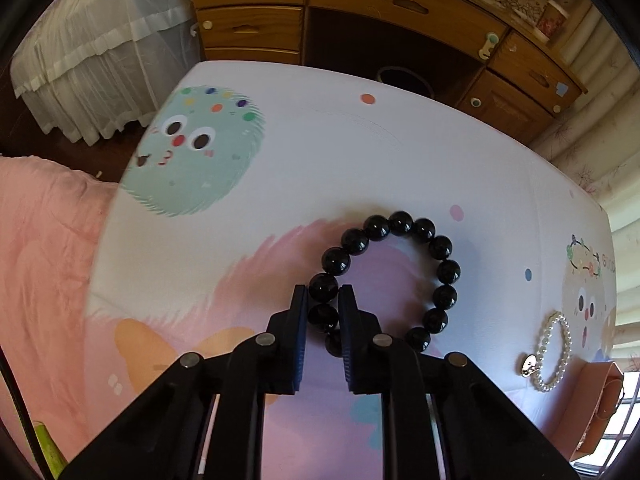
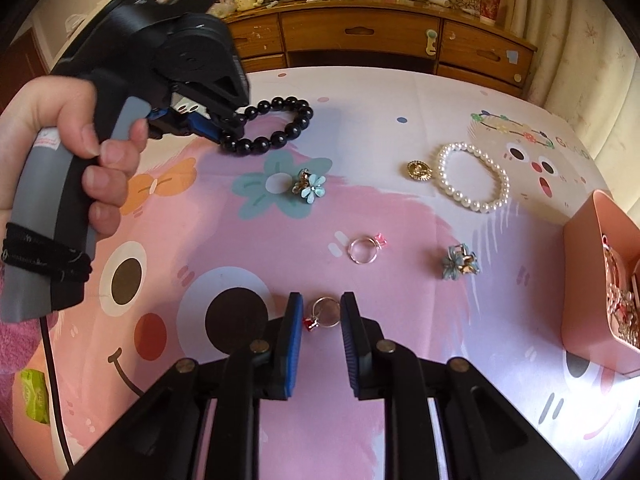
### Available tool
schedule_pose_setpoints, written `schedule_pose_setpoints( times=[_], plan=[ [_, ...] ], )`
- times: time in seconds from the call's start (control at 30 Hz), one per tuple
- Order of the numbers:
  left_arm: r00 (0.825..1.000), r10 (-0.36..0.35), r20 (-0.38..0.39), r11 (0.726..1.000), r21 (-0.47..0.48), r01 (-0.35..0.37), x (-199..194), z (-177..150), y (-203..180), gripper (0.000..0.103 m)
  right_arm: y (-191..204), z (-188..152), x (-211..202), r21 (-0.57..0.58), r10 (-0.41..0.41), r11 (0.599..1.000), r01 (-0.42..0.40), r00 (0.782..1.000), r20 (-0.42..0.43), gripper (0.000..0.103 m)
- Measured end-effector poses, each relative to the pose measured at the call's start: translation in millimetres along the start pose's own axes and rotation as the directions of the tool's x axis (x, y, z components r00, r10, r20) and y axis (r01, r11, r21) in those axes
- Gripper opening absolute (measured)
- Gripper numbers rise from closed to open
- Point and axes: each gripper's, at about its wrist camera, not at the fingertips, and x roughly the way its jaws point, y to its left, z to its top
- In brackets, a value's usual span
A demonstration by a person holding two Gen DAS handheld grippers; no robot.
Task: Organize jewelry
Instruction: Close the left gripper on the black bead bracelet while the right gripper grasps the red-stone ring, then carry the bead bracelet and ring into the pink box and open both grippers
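— Step in hand?
— Pick-up, by the look of it, on both sides at once. Closest in, by the near edge of the surface (image 2: 280, 236): right claw (image 2: 322, 308) closed on the red-stone ring (image 2: 310, 323), one pad against each side of it. Not yet lifted, apparently.
— And a little farther out?
— Mid-surface, loose: a pink-stone ring (image 2: 380, 239), then a blue flower piece (image 2: 460, 266) toward the right edge, and a second flower piece (image 2: 312, 188) beyond. At the right edge itself, the pink box (image 2: 584, 280), already part filled with jewelry.
— Past that?
— Toward the far right corner, a pearl bracelet (image 2: 476, 207) with a gold charm (image 2: 418, 170) just beside it. Toward the far left, the left claw (image 1: 324, 300), gripped by a hand (image 2: 80, 140) and clamped on the black bead bracelet (image 1: 400, 220). A couple of beads pinched between the pads, the rest of the loop flat on the surface.
— Next move?
— Probably a straight lift of each, then a carry to the pink box. Steady pressure on the red-stone ring needed: small, hard, likely to flip out of the pads. Expect swing from the hanging loop of the black bead bracelet, so enough height over the pearl bracelet and the box wall. Release only once over the opening.
— Remaining after that?
— Judging by the spread, four loose pieces or so.
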Motion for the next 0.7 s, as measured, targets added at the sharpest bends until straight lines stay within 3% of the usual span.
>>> schedule_pose_setpoints(
  times=[0.03,0.07,0.23,0.7],
  plan=[
    [1.0,0.007,0.01,1.0,0.007,-0.007,-2.7,-0.9,1.7,0.013,-2.0,0.2,0.1,0.013,0.002,1.0,-0.002,1.0,-0.005,0.009],
    [1.0,0.012,0.019,1.0,0.009,-0.012,-6.3,-1.9,4.0,0.013,-4.4,0.7,0.5,0.03,0.007,1.0,-0.007,1.0,-0.015,0.008],
    [0.999,-0.012,0.049,1.0,-0.01,0.012,-28.4,-5.1,13.9,0.013,-15.5,0.1,0.2,0.103,0.039,0.994,-0.035,0.999,-0.031,0.008],
    [0.992,-0.005,0.13,1.0,0.018,0.003,-81.4,-9.5,24.1,0.013,-1.2,-2.0,-11.2,0.019,0.031,0.999,-0.031,1.0,0.0,0.007]
  ],
)
